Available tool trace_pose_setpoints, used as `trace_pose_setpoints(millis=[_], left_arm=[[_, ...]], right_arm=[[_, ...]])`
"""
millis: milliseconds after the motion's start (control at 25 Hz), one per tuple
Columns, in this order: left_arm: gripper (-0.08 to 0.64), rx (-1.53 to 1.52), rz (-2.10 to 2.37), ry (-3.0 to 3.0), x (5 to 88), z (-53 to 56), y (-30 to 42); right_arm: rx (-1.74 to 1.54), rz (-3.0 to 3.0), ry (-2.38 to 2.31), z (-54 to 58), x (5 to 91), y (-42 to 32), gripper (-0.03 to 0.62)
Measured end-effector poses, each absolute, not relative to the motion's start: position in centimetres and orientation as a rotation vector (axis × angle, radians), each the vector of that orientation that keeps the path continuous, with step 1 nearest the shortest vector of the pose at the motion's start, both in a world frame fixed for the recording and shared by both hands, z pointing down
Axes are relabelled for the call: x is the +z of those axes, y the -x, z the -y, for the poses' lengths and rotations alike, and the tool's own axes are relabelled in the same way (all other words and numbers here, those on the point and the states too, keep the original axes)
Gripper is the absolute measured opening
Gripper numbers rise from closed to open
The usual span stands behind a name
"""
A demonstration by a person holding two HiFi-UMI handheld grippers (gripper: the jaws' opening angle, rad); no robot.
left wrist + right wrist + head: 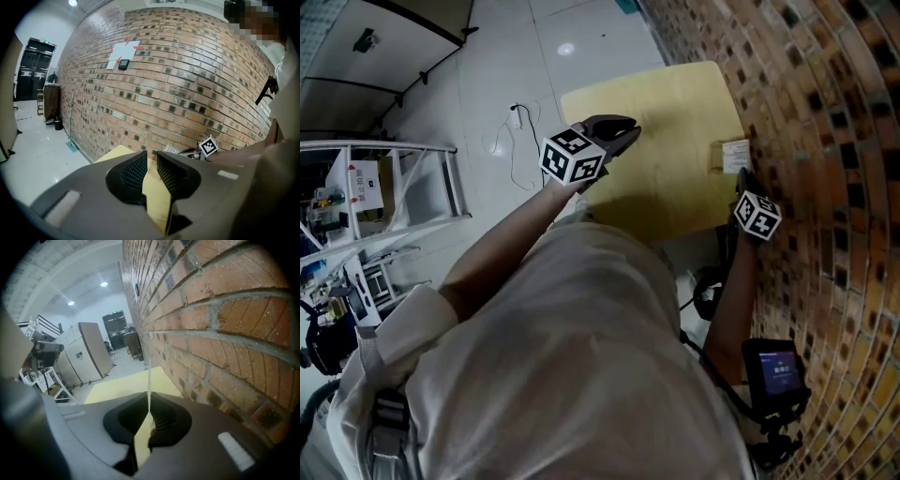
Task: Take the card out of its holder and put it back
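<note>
Found right hand-held gripper (149, 403) nearly closed and pinching the card (148, 380), which shows edge-on there as a thin white strip, upright between the jaws and running on past the tips. Noted wall (220, 333) close along that side, bench (126, 390) below and ahead.

In the head view, placed the card (737, 156) at the wall-side edge of the bench (656, 141), just beyond that gripper's tip. Noted a brown piece (716, 156) touching or just beside it, on the side away from the wall. Took this for the holder — too small to confirm, and not made out in the right gripper view. Cannot tell whether the card is clear of it or partly seated.

Found left hand-held gripper (151, 158) with jaws narrowly apart and only bench showing through the gap. Placed it over the bench's opposite side — well apart from the card. Rated the right hand plainly the nearer.

Judged critical for reinsertion: keeping the card's upright edge in line with the holder's slot, which sits slightly bench-ward of the tip.
</note>
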State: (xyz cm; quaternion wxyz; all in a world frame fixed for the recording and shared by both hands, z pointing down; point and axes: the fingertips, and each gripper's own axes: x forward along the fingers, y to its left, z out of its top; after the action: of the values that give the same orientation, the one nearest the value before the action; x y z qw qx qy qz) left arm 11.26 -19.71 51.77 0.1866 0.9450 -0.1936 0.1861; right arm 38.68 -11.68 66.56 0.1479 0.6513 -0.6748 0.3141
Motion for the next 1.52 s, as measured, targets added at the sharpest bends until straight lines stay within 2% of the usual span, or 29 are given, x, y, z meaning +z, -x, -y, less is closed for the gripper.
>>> trace_pose_setpoints(millis=[480, 1520], left_arm=[[0.084, 0.543, 0.566, -2.643, 52.3, 19.8, -11.1], [0.084, 0.561, 0.578, -2.623, 53.1, 20.5, -11.7]], right_arm=[[0.973, 1.908, -1.85, 12.6, 70.3, -39.0, 0.014], [0.974, 1.858, -1.865, 13.9, 72.2, -39.0, 0.014]])
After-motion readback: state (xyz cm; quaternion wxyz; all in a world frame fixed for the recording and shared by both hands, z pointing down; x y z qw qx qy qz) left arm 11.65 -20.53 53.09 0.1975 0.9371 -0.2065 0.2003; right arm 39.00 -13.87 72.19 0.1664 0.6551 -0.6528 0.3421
